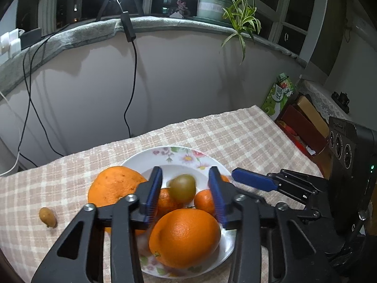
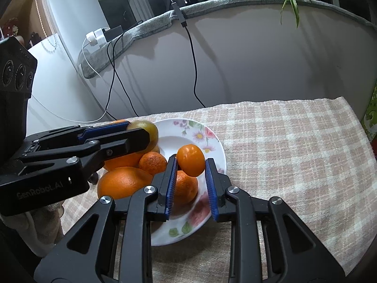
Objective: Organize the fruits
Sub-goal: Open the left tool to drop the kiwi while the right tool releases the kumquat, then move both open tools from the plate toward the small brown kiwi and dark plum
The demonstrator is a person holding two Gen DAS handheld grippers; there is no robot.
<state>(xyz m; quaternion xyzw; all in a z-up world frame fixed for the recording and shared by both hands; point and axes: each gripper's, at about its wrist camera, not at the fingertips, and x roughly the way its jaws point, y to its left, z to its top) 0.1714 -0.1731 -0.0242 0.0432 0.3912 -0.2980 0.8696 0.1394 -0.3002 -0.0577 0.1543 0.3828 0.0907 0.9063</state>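
Note:
A white floral plate (image 1: 188, 155) (image 2: 212, 141) holds several oranges and tangerines. A big orange (image 1: 185, 237) lies at its front, another (image 1: 113, 184) at its left edge. My left gripper (image 1: 186, 184) is open over the plate, with a greenish-brown round fruit (image 1: 182, 188) (image 2: 147, 127) between its fingers, blurred, not touching either pad. My right gripper (image 2: 190, 165) stands over the plate's right part with a small tangerine (image 2: 190, 160) between its blue pads; a gap shows on the right side. A small brown fruit (image 1: 47, 217) lies on the cloth left of the plate.
A checked cloth (image 2: 294, 153) covers the table, which ends at a grey wall with hanging cables (image 1: 132, 82). Boxes and a green carton (image 1: 280, 94) stand beyond the table's right edge. A potted plant (image 1: 219, 2) sits on the sill.

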